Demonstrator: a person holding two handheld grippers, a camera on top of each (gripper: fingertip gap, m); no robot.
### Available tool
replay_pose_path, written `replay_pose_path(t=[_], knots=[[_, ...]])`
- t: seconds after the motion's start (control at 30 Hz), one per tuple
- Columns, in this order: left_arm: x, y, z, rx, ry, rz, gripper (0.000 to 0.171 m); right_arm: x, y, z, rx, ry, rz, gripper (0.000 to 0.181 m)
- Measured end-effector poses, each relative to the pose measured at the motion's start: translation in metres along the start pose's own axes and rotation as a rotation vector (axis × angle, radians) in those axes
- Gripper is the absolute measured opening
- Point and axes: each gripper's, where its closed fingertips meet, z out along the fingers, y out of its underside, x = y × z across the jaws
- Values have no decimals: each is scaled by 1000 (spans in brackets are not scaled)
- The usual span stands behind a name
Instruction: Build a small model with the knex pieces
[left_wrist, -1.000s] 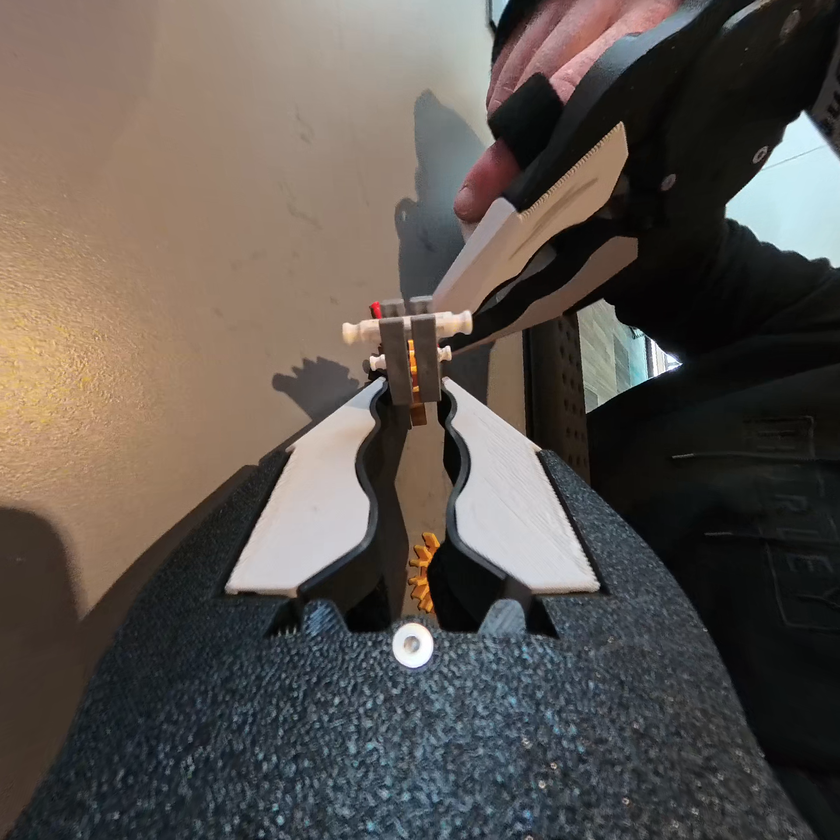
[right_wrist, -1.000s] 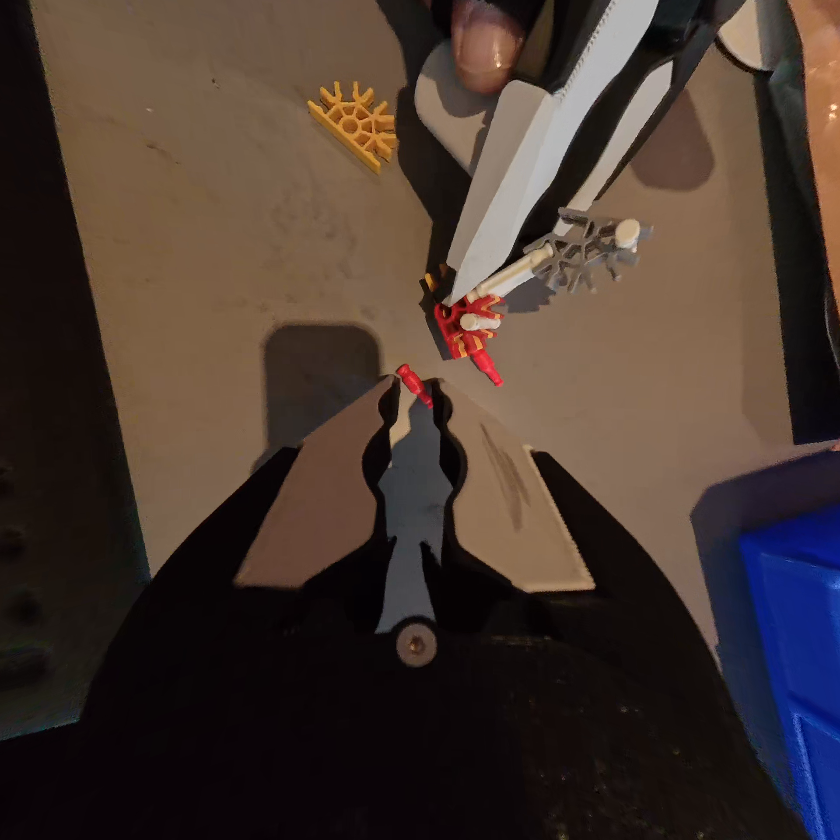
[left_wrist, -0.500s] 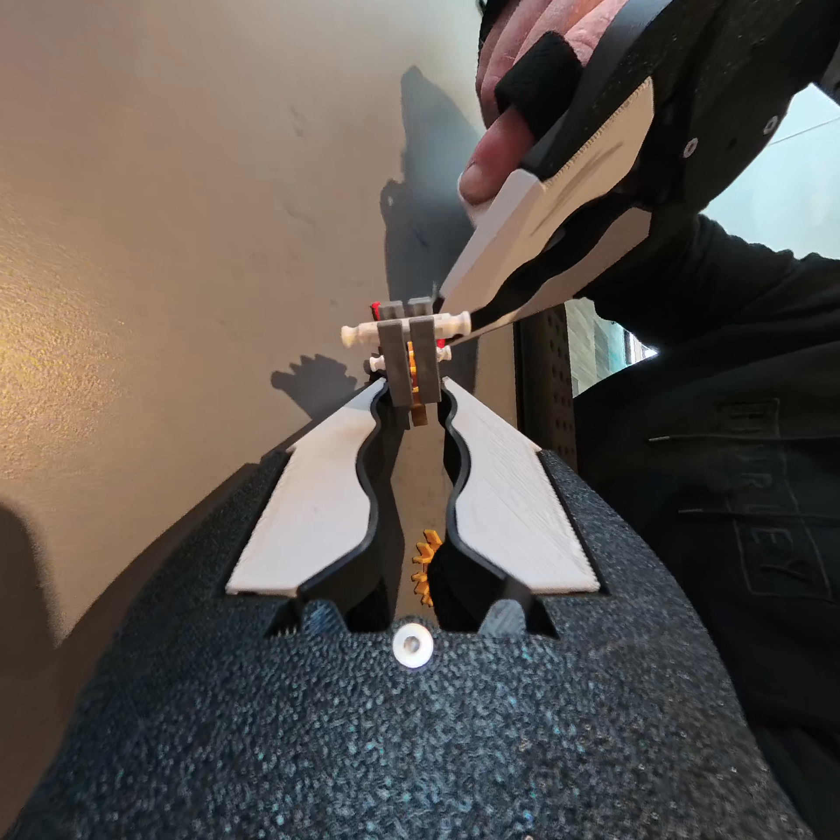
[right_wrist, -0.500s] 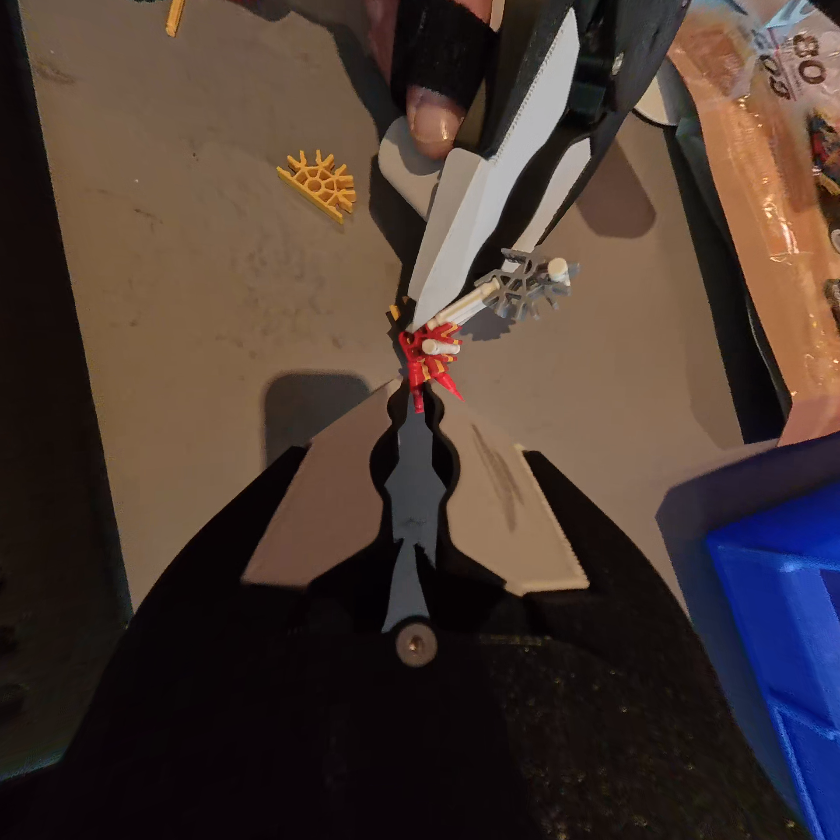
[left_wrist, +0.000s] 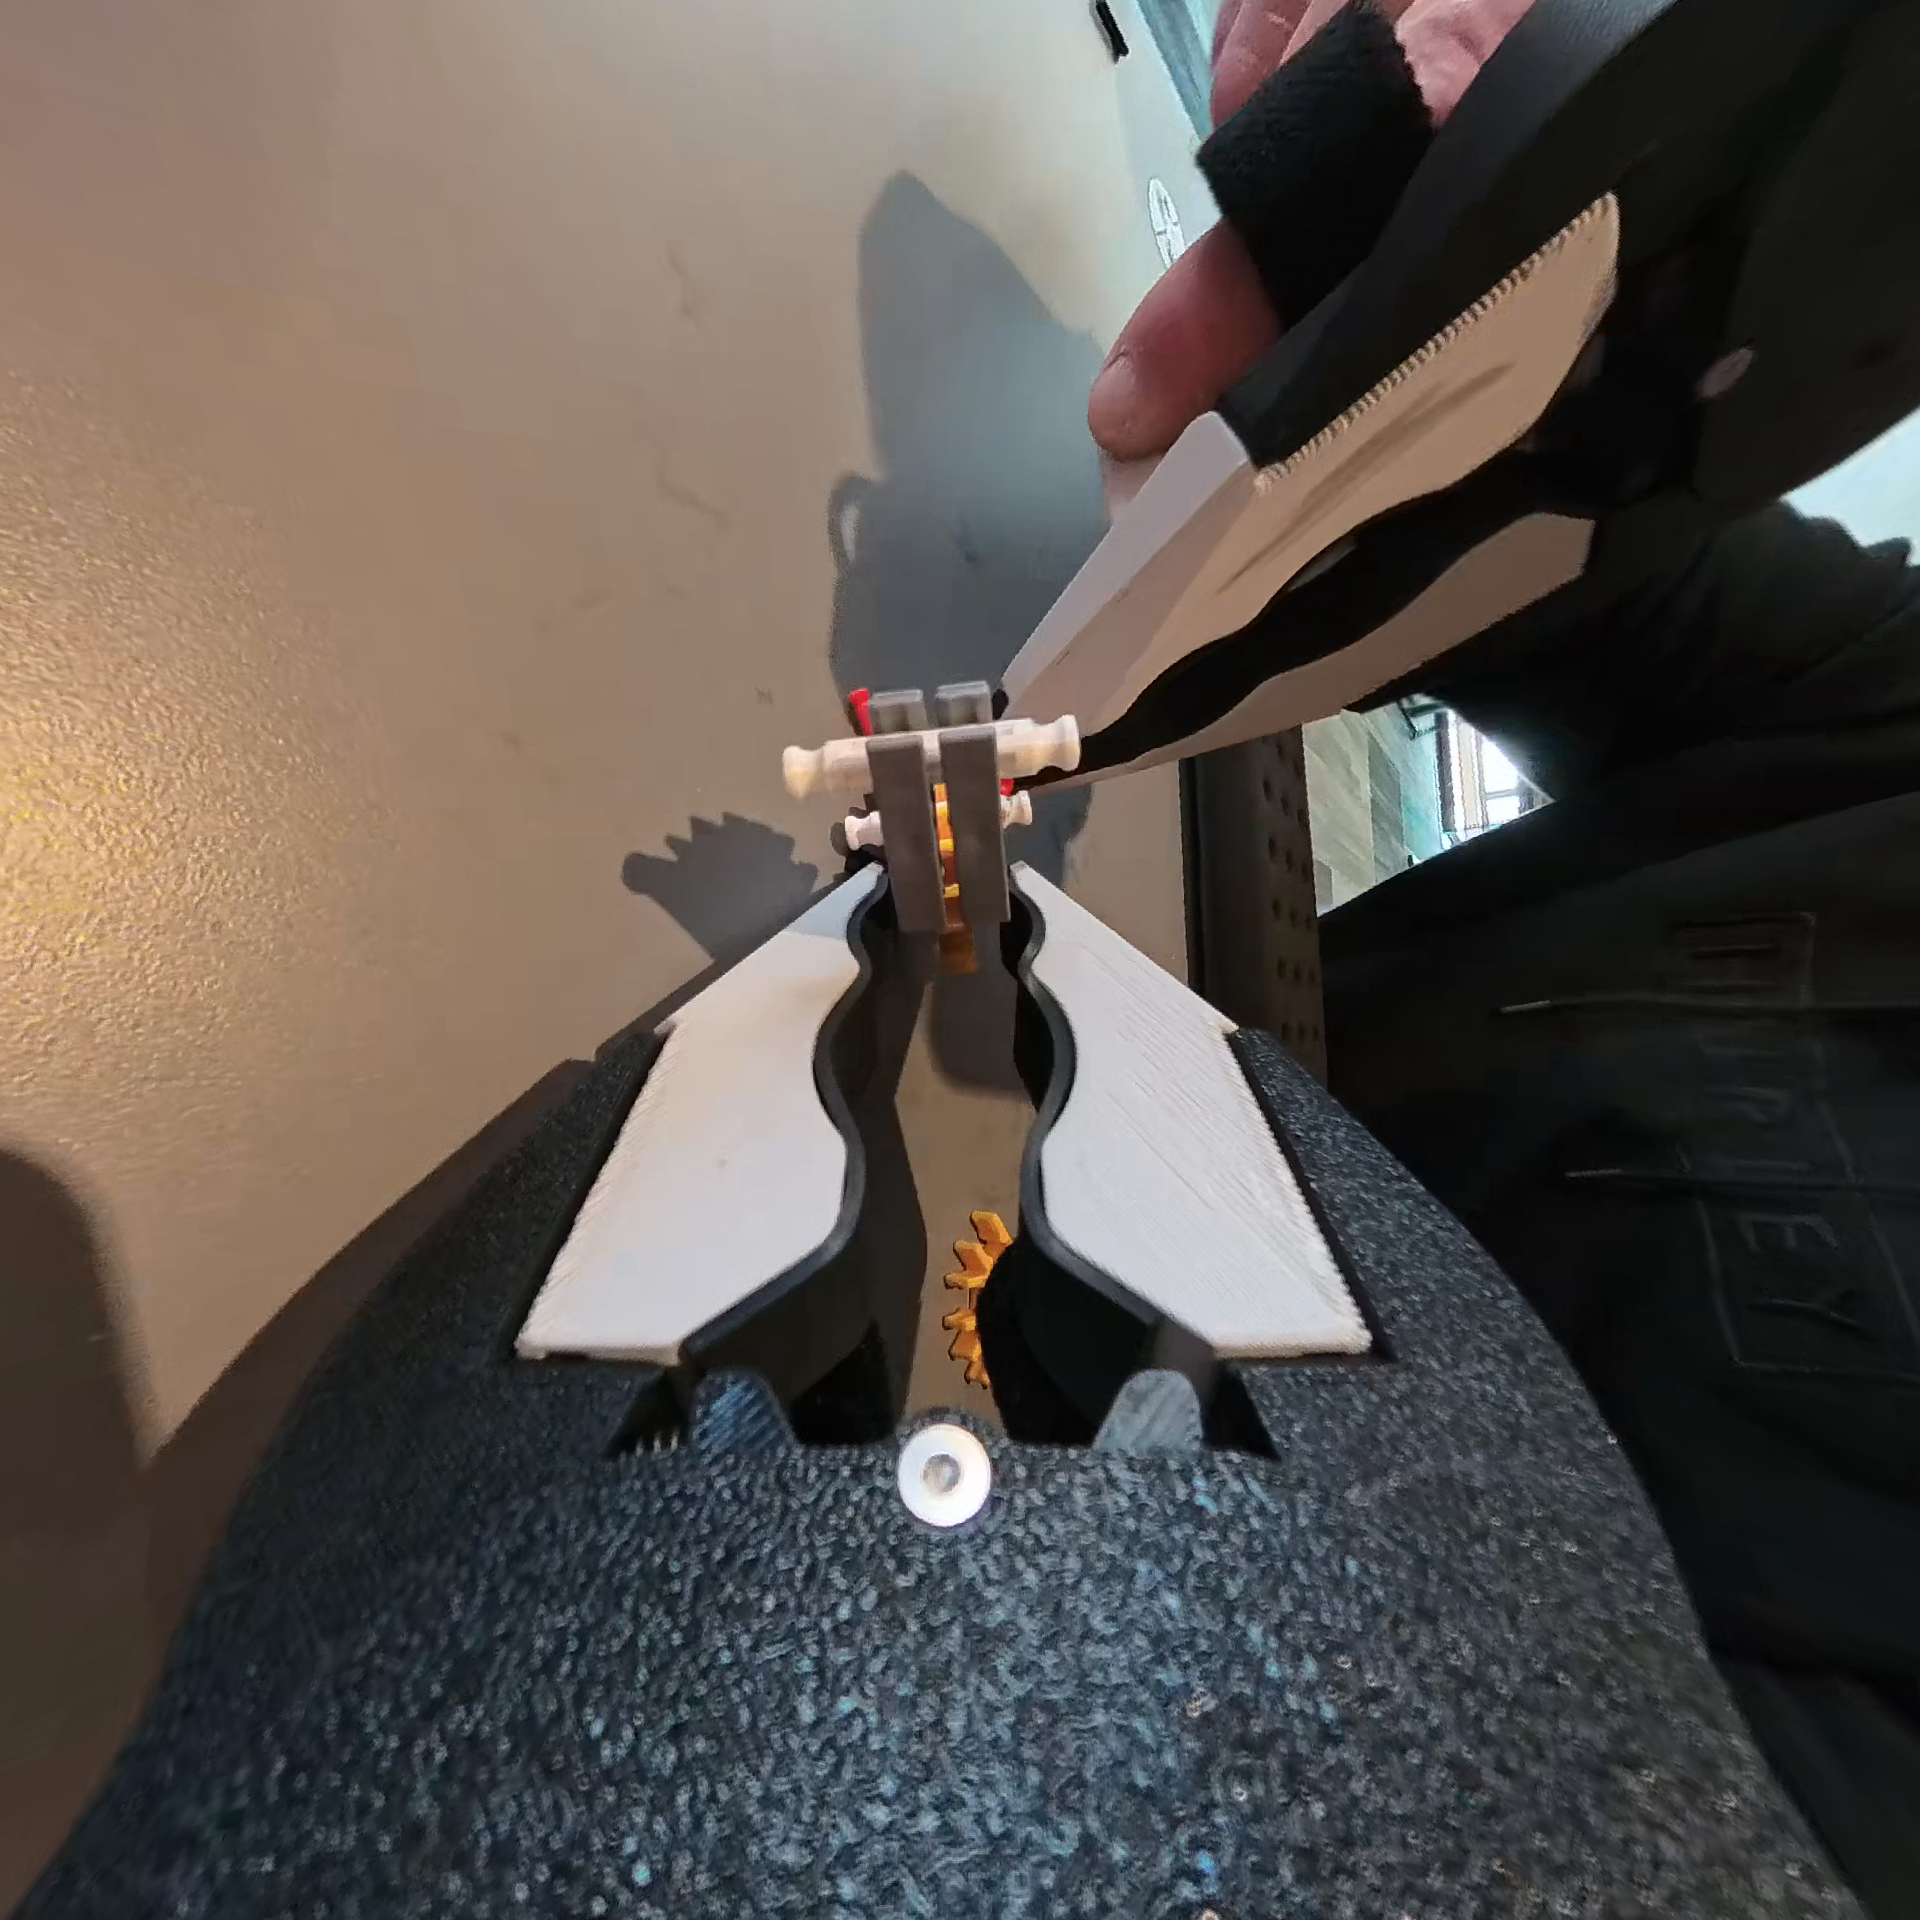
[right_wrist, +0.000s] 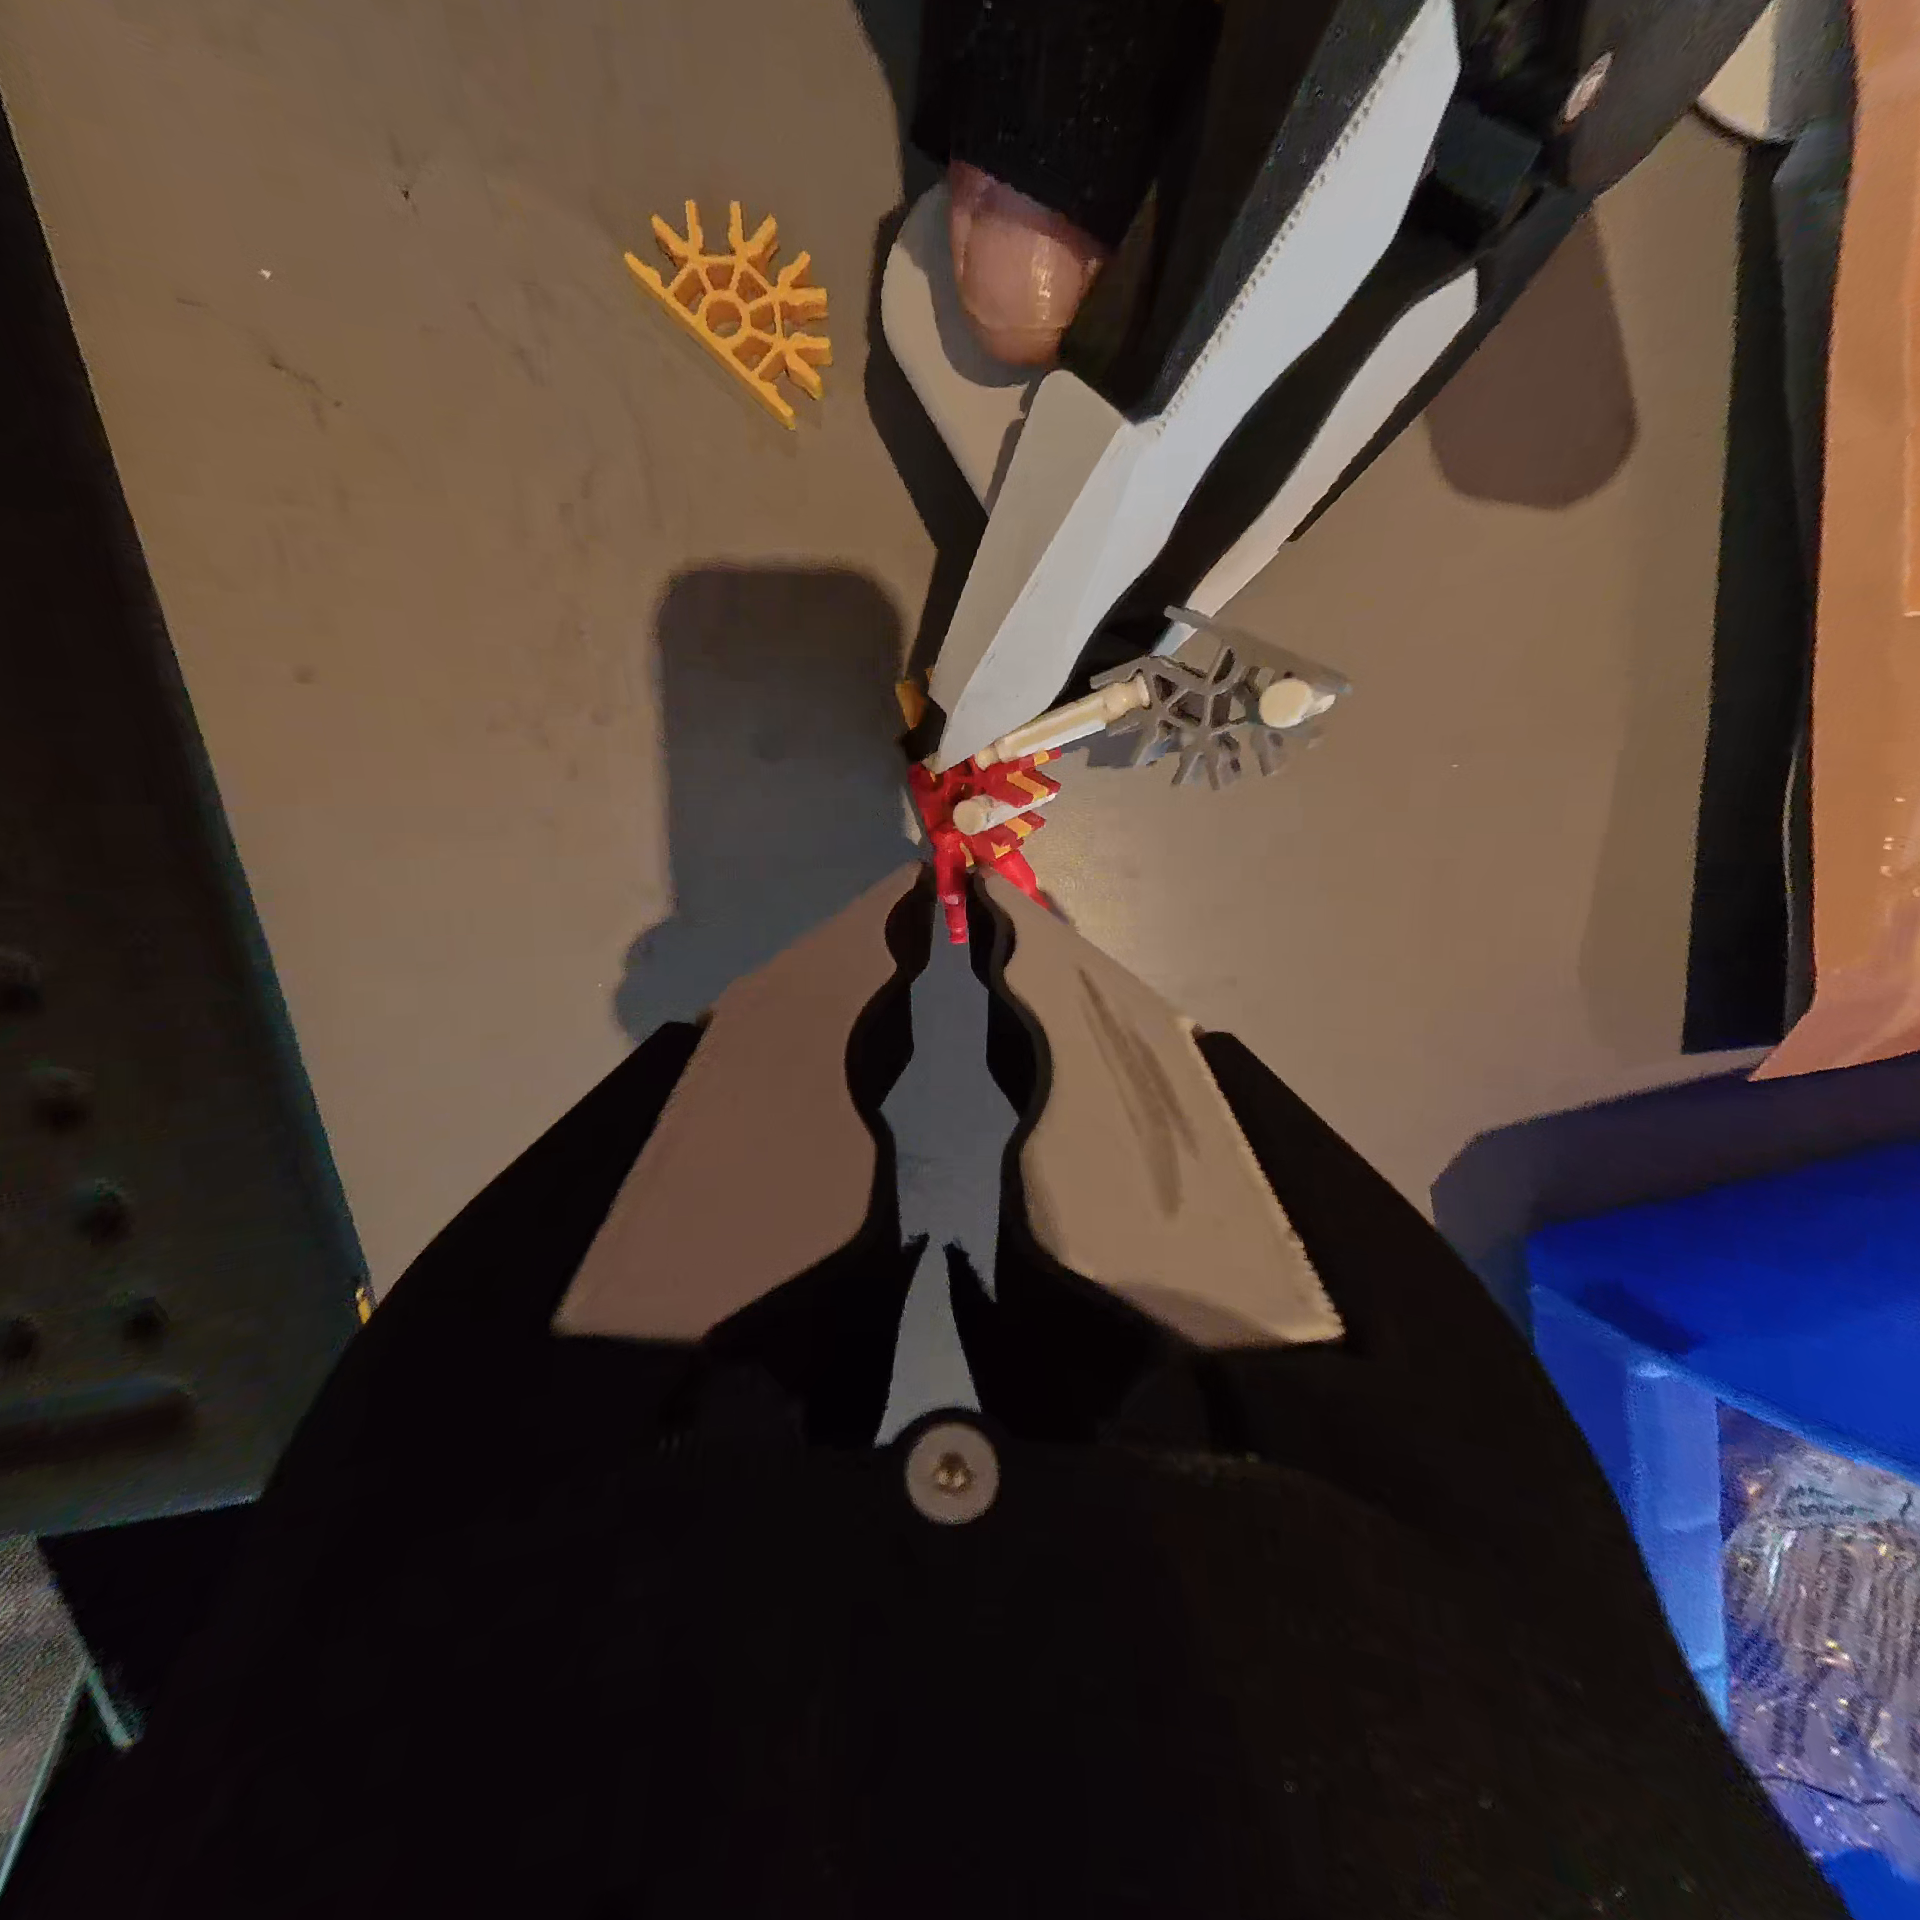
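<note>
My left gripper (left_wrist: 940, 896) is shut on a small toy assembly (left_wrist: 940, 821) of two grey connectors, white rods (left_wrist: 821, 771) and a yellow piece between them. In the right wrist view the assembly shows its grey connectors (right_wrist: 1216, 717) and a red-and-yellow connector (right_wrist: 977, 805), with the left gripper (right_wrist: 940, 727) reaching in from above. My right gripper (right_wrist: 956, 896) is shut on a short red rod (right_wrist: 956, 914), whose far end touches the red connector. The right gripper (left_wrist: 1049, 727) also shows in the left wrist view, its tip beside the assembly.
A loose yellow half-round connector (right_wrist: 743, 307) lies on the grey table (right_wrist: 416, 623); it also shows between my left fingers (left_wrist: 971, 1299). A blue bin (right_wrist: 1745, 1351) stands at the right, and an orange plastic bag (right_wrist: 1881, 520) lies at the right edge. A person's dark sleeve (left_wrist: 1662, 1039) is close. The grippers are tip to tip, or close to it.
My right gripper has moved forward with the red rod, from a gap short of the assembly until the rod meets the red connector. The left gripper has kept its grip.
</note>
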Motion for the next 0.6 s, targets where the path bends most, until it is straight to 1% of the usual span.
replay_pose_path(t=[0.33,0.43,0.6], knots=[[0,0,0,-1,-8,13,17,0,1,2,-202,-155,-68,4],[0,0,0,-1,-7,12,17,1,1,2,-254,-171,-96,4],[0,0,0,1,-9,15,17,1,2,4,-306,-195,-78,5]])
